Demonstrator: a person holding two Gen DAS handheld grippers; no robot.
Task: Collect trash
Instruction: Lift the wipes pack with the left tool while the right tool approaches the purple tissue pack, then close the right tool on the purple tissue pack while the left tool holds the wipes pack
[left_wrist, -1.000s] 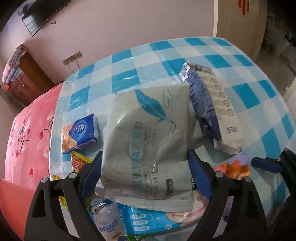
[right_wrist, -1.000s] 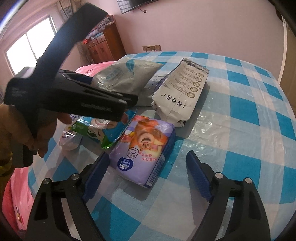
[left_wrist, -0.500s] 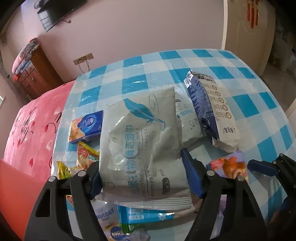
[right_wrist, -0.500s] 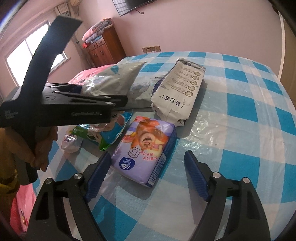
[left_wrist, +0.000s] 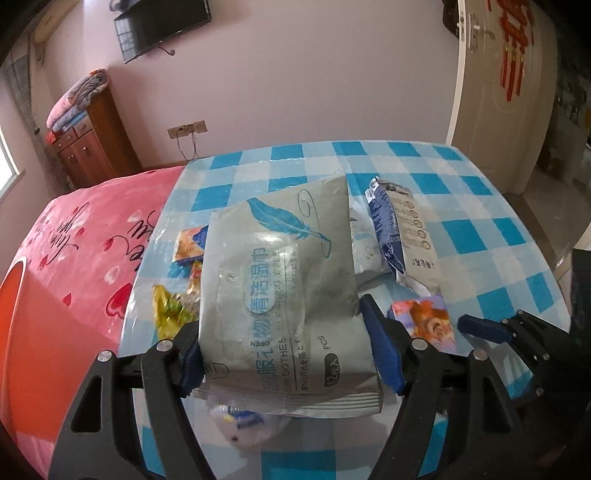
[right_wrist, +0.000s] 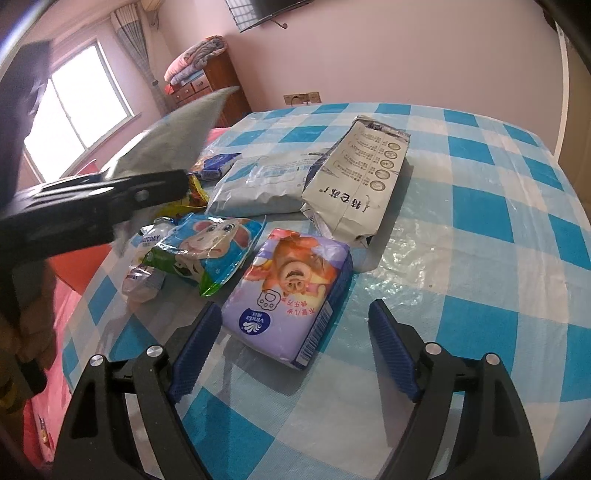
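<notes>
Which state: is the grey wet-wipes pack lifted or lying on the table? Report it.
Lifted: the grey wet-wipes pack sits clamped in the left tongs, above the other wrappers.

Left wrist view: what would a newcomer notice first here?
A big grey wipes packet fills the middle, clamped between the jaws of the left gripper and lifted off the checked table. Beyond it lie other wrappers, notably a white and blue bag to the right and a purple tissue pack near the right gripper.

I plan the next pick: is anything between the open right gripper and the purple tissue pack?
Nothing visible. The right gripper is open and the purple tissue pack lies just ahead on the table, its near corner between the fingers.
</notes>
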